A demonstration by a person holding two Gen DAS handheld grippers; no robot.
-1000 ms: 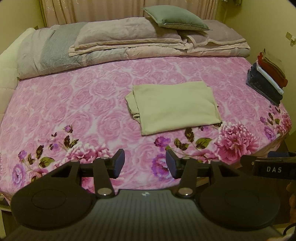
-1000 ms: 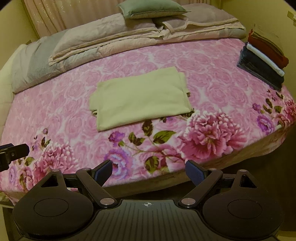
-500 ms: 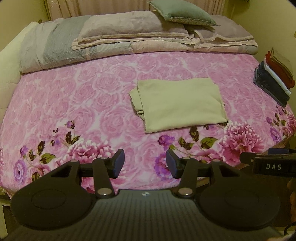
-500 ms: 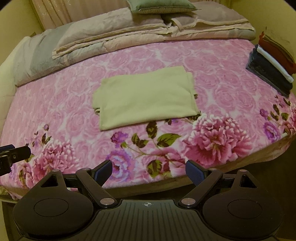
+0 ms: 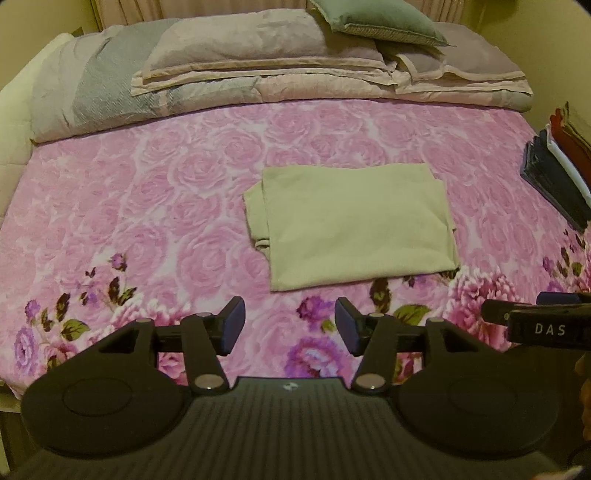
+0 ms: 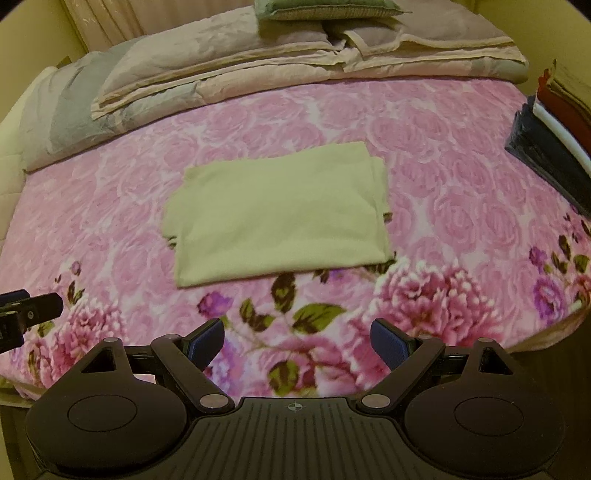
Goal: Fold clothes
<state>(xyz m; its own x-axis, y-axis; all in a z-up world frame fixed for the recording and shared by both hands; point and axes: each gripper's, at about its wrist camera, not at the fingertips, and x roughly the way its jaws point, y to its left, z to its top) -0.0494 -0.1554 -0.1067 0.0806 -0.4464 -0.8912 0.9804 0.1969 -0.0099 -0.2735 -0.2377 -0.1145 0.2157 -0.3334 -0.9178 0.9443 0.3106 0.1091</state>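
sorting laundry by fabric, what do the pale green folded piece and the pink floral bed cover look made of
Pale green folded piece: looks like a soft matte knit, perhaps cotton jersey; smooth, no sheen, limp layered edges. Pink floral bed cover: seems a plush fleece-type blanket; fuzzy, slightly embossed rose surface. Neither fibre can be confirmed by sight.

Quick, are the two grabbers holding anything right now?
Left gripper: open, holding nothing.
Right gripper: open wide, holding nothing.
The cloth lies alone on the bed.

A home bedroom: a bed (image 5: 147, 206) wearing a pink rose-print cover is filling the view, folded quilts (image 5: 258, 74) and a green pillow (image 5: 373, 18) are lying at its far end, curtains (image 6: 110, 26) hanging behind.
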